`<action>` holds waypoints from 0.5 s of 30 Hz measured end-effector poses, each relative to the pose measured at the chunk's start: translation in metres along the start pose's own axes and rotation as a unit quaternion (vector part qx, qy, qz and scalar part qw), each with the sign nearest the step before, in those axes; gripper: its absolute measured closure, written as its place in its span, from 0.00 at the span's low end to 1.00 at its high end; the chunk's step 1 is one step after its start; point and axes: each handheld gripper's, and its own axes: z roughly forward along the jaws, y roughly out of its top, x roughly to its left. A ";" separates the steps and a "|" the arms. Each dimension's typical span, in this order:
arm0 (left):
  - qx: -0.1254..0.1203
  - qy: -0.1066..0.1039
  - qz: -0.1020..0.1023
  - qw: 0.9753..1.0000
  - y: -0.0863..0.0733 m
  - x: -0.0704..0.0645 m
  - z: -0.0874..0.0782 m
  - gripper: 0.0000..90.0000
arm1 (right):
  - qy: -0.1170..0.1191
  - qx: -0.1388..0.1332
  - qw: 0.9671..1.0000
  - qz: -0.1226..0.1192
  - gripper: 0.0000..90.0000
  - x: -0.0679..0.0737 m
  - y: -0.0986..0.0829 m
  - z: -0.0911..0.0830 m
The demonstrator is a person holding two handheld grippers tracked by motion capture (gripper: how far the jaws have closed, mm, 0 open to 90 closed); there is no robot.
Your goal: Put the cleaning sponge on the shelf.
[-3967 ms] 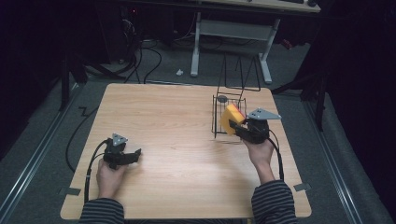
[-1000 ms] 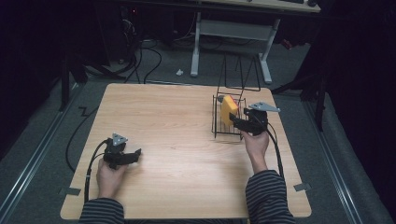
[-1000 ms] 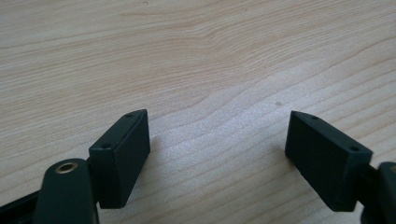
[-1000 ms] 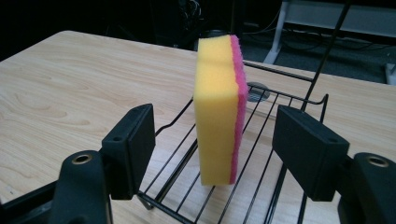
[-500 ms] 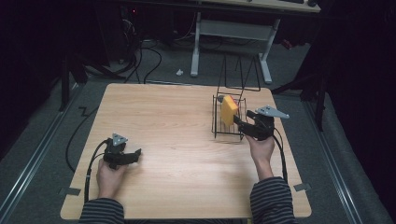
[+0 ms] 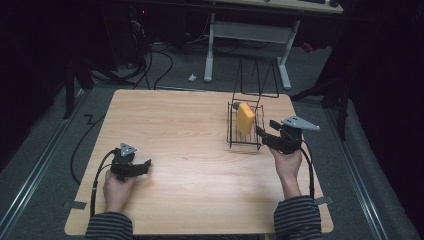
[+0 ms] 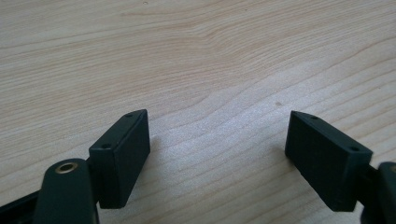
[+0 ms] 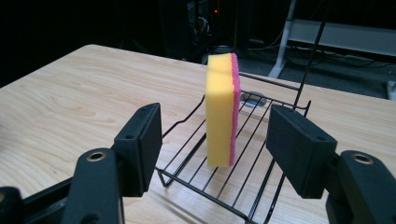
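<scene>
One wooden table (image 6: 190,150) is bearing a black wire rack (image 6: 245,131) near its right edge; a yellow-and-pink sponge (image 8: 222,109) is standing upright on edge inside that rack, touching nothing else; the right gripper (image 8: 212,144) is hovering just beside the rack, jaws spread wide and gripping nothing; the left gripper (image 7: 217,154) is resting low over bare wood, jaws likewise wide apart, empty.
</scene>
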 end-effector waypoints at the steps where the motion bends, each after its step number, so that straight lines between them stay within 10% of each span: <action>1: 0.000 0.000 0.000 1.000 0.000 0.000 0.000 0.25 | -0.001 -0.005 1.000 -0.002 0.42 0.000 -0.001 -0.002; 15: 0.000 0.000 0.000 1.000 0.000 0.000 0.000 0.25 | 0.005 -0.026 0.999 0.018 0.43 -0.007 -0.012 -0.030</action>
